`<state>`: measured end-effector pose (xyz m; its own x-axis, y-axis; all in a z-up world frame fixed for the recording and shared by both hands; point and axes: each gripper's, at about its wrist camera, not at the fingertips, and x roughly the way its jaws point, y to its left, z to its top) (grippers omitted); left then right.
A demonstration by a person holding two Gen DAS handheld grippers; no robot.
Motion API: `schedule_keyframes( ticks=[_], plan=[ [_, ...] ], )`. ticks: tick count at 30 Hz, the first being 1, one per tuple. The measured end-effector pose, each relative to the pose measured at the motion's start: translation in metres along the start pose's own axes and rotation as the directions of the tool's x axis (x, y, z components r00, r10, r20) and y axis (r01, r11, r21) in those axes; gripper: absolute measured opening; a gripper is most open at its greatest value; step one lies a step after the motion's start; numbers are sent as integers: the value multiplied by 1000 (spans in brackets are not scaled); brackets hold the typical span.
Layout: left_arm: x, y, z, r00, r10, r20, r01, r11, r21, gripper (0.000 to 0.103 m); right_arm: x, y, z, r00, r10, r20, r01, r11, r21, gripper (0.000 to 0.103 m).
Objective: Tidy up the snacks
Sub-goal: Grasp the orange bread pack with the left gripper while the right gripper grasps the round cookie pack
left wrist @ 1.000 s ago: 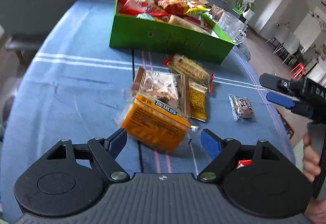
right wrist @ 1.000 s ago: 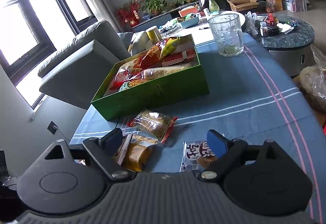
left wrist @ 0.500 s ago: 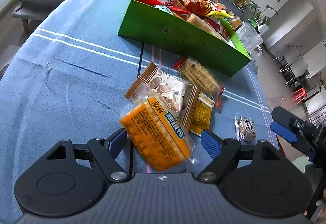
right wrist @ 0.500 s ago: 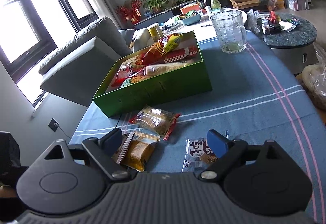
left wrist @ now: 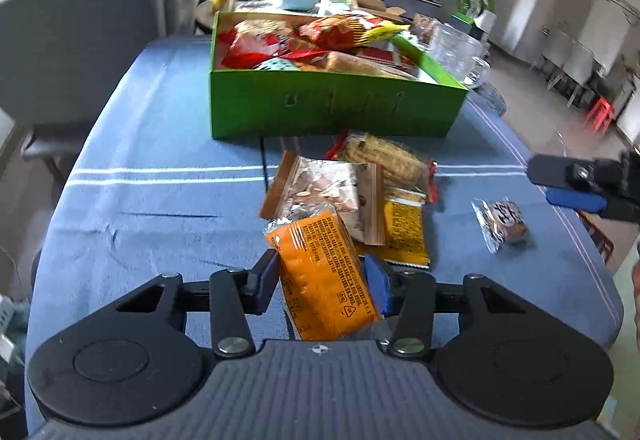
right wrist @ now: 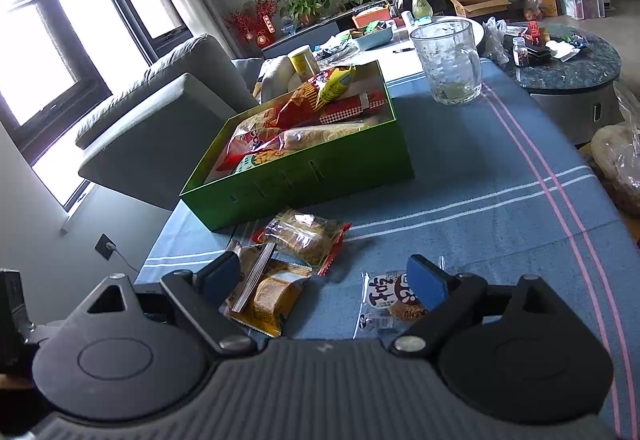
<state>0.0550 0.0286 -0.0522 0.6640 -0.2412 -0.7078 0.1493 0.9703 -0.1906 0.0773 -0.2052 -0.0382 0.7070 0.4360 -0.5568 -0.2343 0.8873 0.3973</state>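
Observation:
My left gripper has its jaws closing on an orange snack packet, and both blue pads press its sides. Just beyond lie a brown packet, a yellow packet and a red-edged cracker packet on the blue tablecloth. Behind them stands the green box, filled with several snack bags. My right gripper hovers open over the cloth, its right finger above a small round cake packet. From the left wrist view the right gripper shows at the right edge, near that cake packet.
A glass mug stands behind the green box on the right. A grey armchair sits past the table's left side, and a round dark side table with clutter at the far right. Bare cloth lies left of the packets.
The left jaws have come in from wide apart onto the orange packet, which now sits lengthwise between the pads. The left wrist has rolled. The right gripper has stayed put.

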Motion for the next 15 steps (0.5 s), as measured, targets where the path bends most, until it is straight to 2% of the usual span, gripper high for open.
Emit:
schedule_keyframes(
  ticks=[5, 9, 12, 14, 15],
  plan=[
    [-6, -13, -4, 999, 23, 27, -26, 994, 110, 44, 0, 2, -1, 1000, 1, -5, -1, 1000, -4, 85],
    [3, -15, -7, 999, 53, -6, -51, 990, 130, 45, 0, -1, -1, 1000, -13, -3, 13, 1000, -6, 85],
    [7, -18, -8, 998, 63, -13, -61, 989, 132, 48, 2, -6, -3, 999, -53, -9, 52, 999, -9, 85],
    [11, -22, -9, 996, 84, -22, -80, 987, 143, 58, 6, -8, -7, 994, -105, -18, 105, 994, -28, 85],
    [13, -24, -10, 995, 95, -28, -90, 984, 151, 58, 10, -9, -9, 991, -131, -26, 130, 991, -44, 85]
  ],
)
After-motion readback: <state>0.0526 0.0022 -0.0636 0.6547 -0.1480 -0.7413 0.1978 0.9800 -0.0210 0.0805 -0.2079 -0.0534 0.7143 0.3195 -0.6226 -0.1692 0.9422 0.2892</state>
